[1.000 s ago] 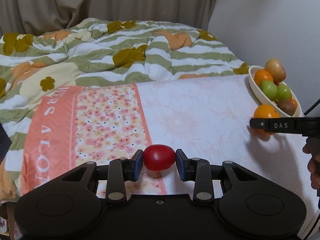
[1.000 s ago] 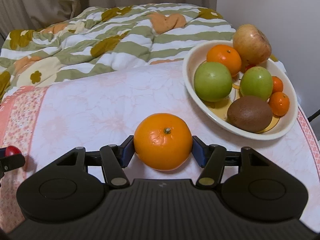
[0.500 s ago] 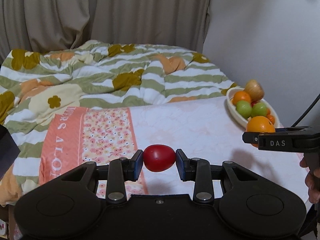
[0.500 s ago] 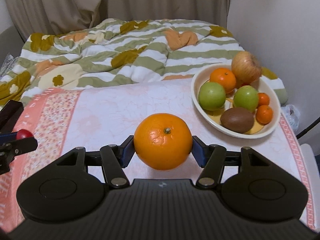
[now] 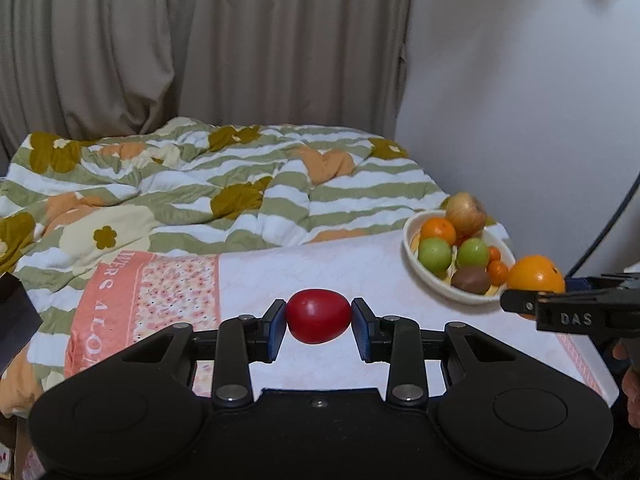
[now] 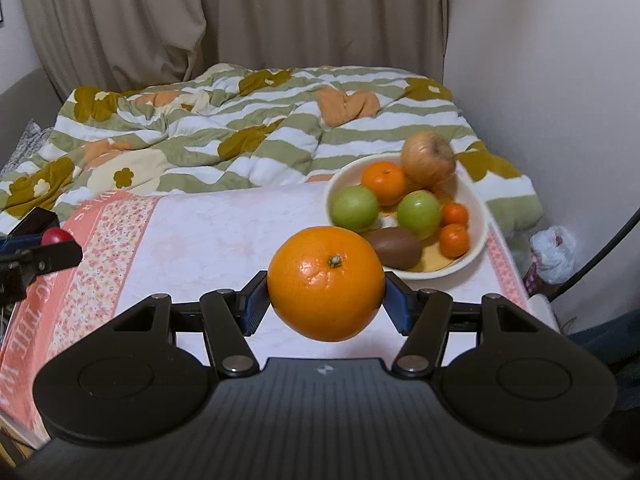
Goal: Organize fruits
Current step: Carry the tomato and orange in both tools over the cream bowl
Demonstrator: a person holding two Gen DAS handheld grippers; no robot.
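Closest to the lens in the left wrist view, the left gripper has its jaws clamped on a small red tomato, bottom center of frame, held up off the bed. Same deal in the right wrist view: the right gripper is squeezed onto a big orange, dead center and also in the air.

Under both is the pink and white sheet across the middle of the frame. Further back, right of center, sits the white bowl, already holding two green apples, a kiwi, some small mandarins and a yellowish apple at the far rim. Behind all that is the striped floral quilt, then curtains along the top.

Looks to me like the carry step, both fruits lifted and heading for the bowl. The orange is nearer, so I'd guess it goes first, and it needs a low, gentle release into a gap so nothing rolls out.
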